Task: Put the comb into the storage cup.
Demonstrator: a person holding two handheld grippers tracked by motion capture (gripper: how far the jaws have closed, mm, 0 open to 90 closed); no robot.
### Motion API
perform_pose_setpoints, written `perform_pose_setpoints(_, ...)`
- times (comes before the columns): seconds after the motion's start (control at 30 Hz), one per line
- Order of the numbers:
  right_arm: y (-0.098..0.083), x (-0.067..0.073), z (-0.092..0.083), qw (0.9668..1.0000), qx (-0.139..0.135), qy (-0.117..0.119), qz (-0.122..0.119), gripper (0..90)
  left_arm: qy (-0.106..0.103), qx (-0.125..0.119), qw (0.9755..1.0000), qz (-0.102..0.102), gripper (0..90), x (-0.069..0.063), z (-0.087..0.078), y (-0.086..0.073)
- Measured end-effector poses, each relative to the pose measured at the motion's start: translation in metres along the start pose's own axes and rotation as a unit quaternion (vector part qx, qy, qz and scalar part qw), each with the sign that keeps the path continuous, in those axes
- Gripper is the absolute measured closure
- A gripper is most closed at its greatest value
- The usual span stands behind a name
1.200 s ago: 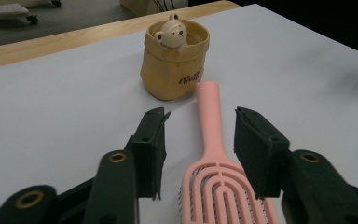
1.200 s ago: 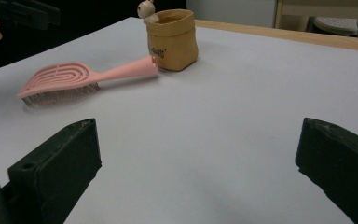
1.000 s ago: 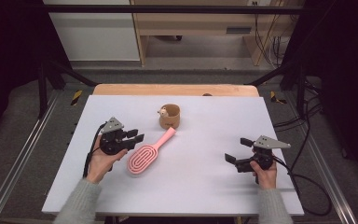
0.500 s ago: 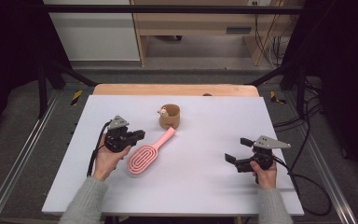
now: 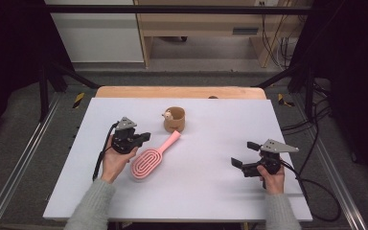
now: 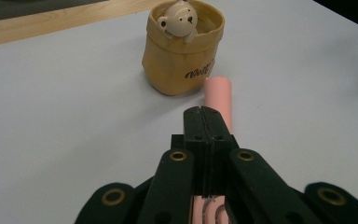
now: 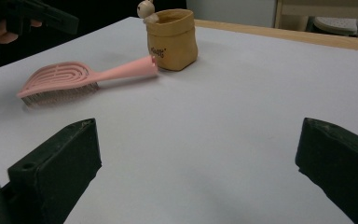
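A pink hairbrush (image 5: 148,160) lies on the white table (image 5: 211,191), its handle pointing at a tan fabric pouch (image 5: 175,120) with a small bear figure in it. My left gripper (image 5: 146,136) hovers just left of the brush, above its handle side. In the left gripper view the jaws (image 6: 206,112) have just been closing and now meet with nothing between them; the brush handle (image 6: 218,91) lies under them and the pouch (image 6: 182,51) stands beyond. My right gripper (image 5: 243,154) rests at the table's right, open and empty (image 7: 198,140), facing the brush (image 7: 74,77) and the pouch (image 7: 172,39).
A wooden strip (image 5: 177,92) runs along the table's far edge. Metal rails (image 5: 24,158) and cables (image 5: 316,187) flank the table on both sides. A wide bare stretch of table lies between the two grippers.
The left gripper's jaws have closed together and the hand has edged slightly toward the brush. The right gripper, brush and pouch have not moved.
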State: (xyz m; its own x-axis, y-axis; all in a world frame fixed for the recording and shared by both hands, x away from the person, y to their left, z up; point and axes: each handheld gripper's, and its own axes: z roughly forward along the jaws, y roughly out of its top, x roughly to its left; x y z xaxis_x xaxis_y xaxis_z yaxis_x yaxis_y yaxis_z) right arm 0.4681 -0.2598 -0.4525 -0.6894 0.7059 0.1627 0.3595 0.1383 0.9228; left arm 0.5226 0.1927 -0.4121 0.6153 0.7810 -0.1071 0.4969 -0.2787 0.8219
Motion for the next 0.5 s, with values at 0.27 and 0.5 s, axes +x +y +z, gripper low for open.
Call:
perform_pose_setpoints(0.27,0.000,0.000,0.000,1.0000,0.000,0.000,0.000,0.3,-0.001,0.013,0.9999,-0.002,89.8,-0.003,0.010,0.003)
perform_pose_setpoints(0.5,0.000,0.000,0.000,1.0000,0.000,0.000,0.000,0.3,0.008,0.018,0.9998,0.001,89.8,-0.005,0.017,0.005)
